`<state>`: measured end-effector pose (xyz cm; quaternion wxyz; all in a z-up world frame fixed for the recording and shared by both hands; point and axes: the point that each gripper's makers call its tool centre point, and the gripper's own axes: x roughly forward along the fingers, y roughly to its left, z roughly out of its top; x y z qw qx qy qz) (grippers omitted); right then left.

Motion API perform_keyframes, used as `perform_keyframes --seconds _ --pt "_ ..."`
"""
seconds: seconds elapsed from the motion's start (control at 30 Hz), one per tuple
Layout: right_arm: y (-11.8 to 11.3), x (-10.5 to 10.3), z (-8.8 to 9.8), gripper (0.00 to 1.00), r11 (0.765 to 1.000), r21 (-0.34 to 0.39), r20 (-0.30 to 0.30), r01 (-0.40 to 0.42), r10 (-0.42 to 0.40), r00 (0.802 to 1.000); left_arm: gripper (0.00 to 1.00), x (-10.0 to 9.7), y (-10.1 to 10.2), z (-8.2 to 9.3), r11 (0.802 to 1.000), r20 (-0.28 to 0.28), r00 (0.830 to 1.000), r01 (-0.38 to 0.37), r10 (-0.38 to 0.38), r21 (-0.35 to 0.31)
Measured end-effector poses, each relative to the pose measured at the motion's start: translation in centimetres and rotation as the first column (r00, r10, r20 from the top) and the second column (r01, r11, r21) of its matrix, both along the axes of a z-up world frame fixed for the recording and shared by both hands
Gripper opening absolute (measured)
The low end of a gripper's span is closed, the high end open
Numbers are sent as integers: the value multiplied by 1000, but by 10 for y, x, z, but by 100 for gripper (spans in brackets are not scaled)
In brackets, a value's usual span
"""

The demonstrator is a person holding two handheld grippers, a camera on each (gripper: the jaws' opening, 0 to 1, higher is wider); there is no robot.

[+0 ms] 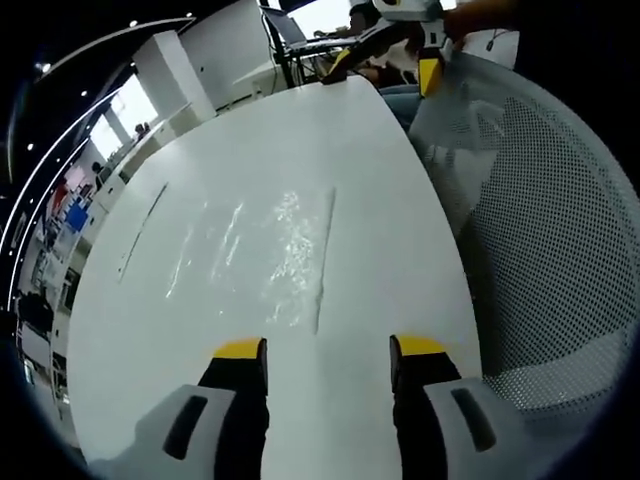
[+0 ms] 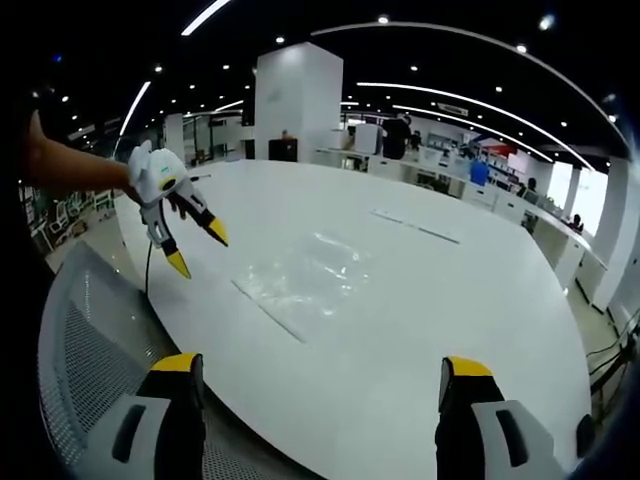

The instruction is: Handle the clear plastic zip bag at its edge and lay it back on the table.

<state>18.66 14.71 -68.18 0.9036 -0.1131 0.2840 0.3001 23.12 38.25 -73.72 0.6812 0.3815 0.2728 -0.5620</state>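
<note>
The bag (image 1: 265, 250) lies flat mid-counter (image 1: 380, 170), thin, limp, likely slippery; its straight near edge suits pinching. Left tongs (image 1: 327, 352) and right tongs (image 2: 318, 368) gape wide, empty.

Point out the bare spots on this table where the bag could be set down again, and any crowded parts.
Only the clear zip bag lies mid-table. Bare white surface runs between the bag and the near edge by the mesh chair, and beyond the bag toward the far end. The left claw hovers open over the chair-side edge; the right claw is open too.
</note>
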Motion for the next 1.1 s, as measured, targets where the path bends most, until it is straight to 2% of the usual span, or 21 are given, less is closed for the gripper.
perform_keyframes --seconds 0.3,0.67,0.87,1.0,1.1 --pt "2 -2 -1 98 1000 -15 -2 -5 5 1000 44 6 -10 -3 999 -4 999 46 -46 20" --pt "-4 -6 -2 98 1000 -19 -5 7 -7 1000 43 16 -14 -11 996 -28 997 73 -72 55" --pt "-6 -6 -3 98 1000 -19 -8 11 -11 1000 41 18 -16 -20 991 -48 994 98 -93 95" --pt "-5 -5 -3 98 1000 -19 -9 9 -9 1000 38 18 -14 -29 980 -57 991 132 -125 149" --pt "-6 -5 -4 98 1000 -21 -9 8 -8 1000 36 19 -15 -32 976 -59 989 145 -137 163"
